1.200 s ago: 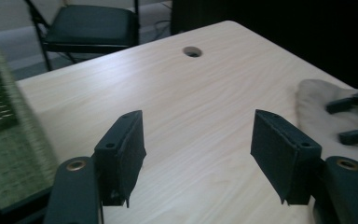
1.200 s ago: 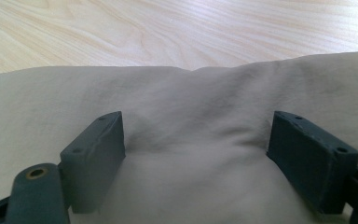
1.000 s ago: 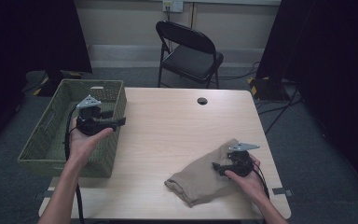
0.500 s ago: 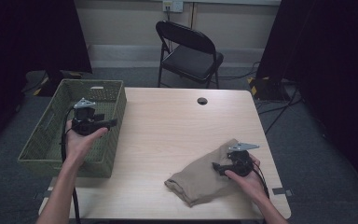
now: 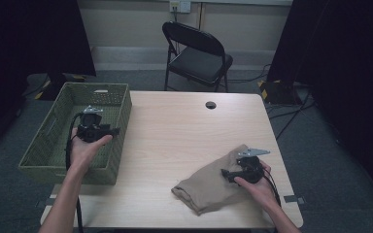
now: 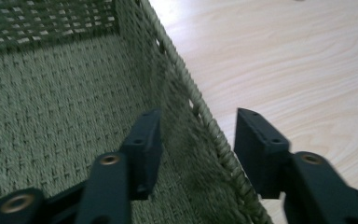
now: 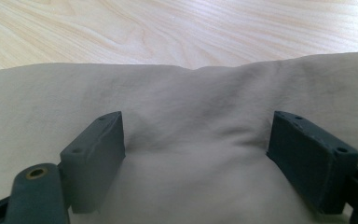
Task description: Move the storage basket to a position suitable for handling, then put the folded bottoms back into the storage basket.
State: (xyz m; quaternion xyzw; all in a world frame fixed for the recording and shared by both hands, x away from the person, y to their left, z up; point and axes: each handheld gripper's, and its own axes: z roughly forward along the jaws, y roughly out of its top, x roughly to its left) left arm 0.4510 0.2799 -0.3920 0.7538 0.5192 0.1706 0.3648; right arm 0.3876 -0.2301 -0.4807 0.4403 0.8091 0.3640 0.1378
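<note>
At the basket's (image 5: pixel 97 86) right wall, found the left gripper (image 5: pixel 108 131) drawn a little back toward the person's side of the basket since a second ago, then settled, with hardly any drift over the last half second. Saw it straddle that wall in the left gripper view: one jaw inside over the woven floor, the other outside over the table (image 5: pixel 175 126), both spread well apart and gripping nothing. Could not tell whether either jaw touched the weave. Well away from the basket, toward the table's far near-side corner, found the right gripper (image 5: pixel 227 174) unmoved across all three moments, resting on the tan cloth (image 5: pixel 204 187). Noted its jaws wide open in the right gripper view, pressed onto the fabric, with a soft ridge bunched between them but not yet pinched. Saw the cloth lying crumpled flat on the table, well apart from the basket, none of it lifted. Judged from this that only the left hand had been busy, lining up to steady or hold the basket by its wall, while the right waited to close. Took the work as barely begun: still needed a firm pinch on the ridge, a lift, and a carry across to the basket.
</note>
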